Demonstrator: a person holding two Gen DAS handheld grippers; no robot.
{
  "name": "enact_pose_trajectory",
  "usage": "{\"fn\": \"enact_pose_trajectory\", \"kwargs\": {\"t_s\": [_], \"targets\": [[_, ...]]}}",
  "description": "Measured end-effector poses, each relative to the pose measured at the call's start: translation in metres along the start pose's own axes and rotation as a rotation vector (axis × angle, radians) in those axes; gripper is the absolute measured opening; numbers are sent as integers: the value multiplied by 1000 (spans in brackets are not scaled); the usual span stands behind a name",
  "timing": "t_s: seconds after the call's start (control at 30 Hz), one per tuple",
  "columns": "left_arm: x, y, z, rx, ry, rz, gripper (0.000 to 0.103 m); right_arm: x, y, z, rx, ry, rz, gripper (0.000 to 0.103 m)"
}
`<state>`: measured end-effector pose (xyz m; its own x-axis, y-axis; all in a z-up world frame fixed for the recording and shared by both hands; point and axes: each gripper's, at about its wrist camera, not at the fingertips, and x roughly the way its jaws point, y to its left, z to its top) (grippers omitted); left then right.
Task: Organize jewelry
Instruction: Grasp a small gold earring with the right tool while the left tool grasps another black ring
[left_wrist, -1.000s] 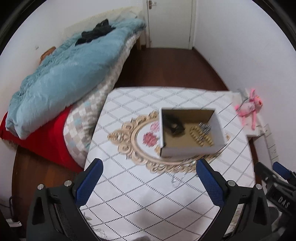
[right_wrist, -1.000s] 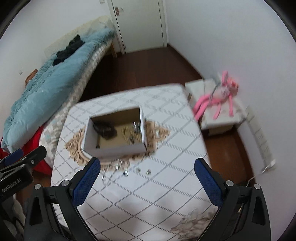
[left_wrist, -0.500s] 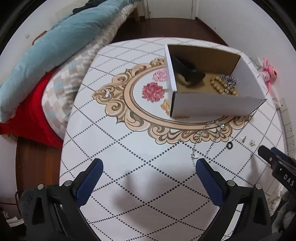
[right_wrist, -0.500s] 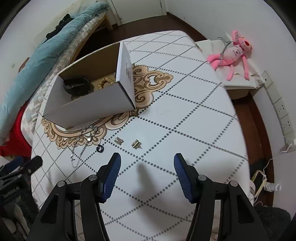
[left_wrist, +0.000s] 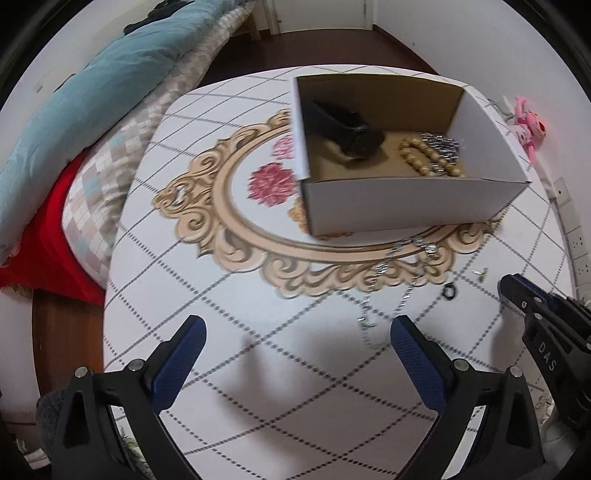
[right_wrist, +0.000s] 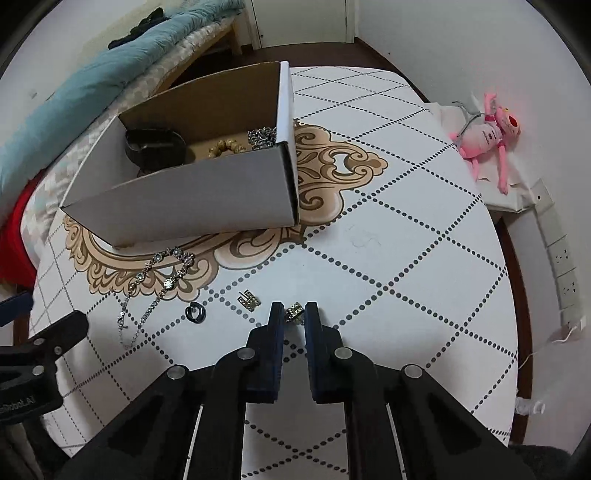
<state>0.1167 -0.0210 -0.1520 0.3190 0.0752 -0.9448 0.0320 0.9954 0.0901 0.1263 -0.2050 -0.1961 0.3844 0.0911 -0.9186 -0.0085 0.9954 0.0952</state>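
A white cardboard box (left_wrist: 406, 199) (right_wrist: 192, 199) stands on the patterned table and holds a black watch (left_wrist: 347, 129), a wooden bead bracelet (left_wrist: 424, 158) and a silver chain (right_wrist: 262, 136). In front of it lie a silver gem necklace (right_wrist: 162, 280) (left_wrist: 402, 266), a black ring (right_wrist: 195, 312) and a gold earring (right_wrist: 248, 300). My right gripper (right_wrist: 293, 314) points down at the table. Its jaws are closing, and the blue pads pinch a second small gold earring (right_wrist: 294, 311). My left gripper (left_wrist: 295, 343) hangs open over bare cloth, its right finger beside the necklace's tail.
A bed with a teal duvet (left_wrist: 92, 92) and a red blanket runs along the table's left side. A pink plush toy (right_wrist: 487, 136) lies on a low white stand at the right. Wall sockets (right_wrist: 565, 266) line the right wall.
Both grippers have dropped close to the tabletop. The right jaws went from wide open to closed around the gold earring. The left jaws stayed wide.
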Motion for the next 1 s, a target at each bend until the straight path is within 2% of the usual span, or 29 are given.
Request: {"fn": "enact_pose_trajectory", "kwargs": {"t_s": [0.23,0.33,0.37,0.4,0.47,0.53,0.63,0.83,1.0], "targets": [[2,-49,9,79,-15,-77,97,-21,-38,-8,97,-13,25,7],[8,-71,10,134,-16,-76,94,-30,-54,-12,131,-15,23,7],[10,-75,10,146,-13,-76,82,-32,-60,-13,141,-18,20,7],[13,-79,10,158,-2,-78,76,-36,-61,-16,145,-19,17,7],[19,-84,9,171,19,-80,51,-39,-65,-18,156,-18,15,7],[22,-88,9,181,33,-88,36,-40,-68,-19,160,-17,13,6],[23,-90,9,187,23,-90,32,-42,-72,-20,166,-18,13,6],[22,-98,11,191,10,-115,12,-41,-74,-21,166,-18,17,6],[20,-100,11,189,-2,-127,10,-44,-73,-22,162,-21,17,6]]}}
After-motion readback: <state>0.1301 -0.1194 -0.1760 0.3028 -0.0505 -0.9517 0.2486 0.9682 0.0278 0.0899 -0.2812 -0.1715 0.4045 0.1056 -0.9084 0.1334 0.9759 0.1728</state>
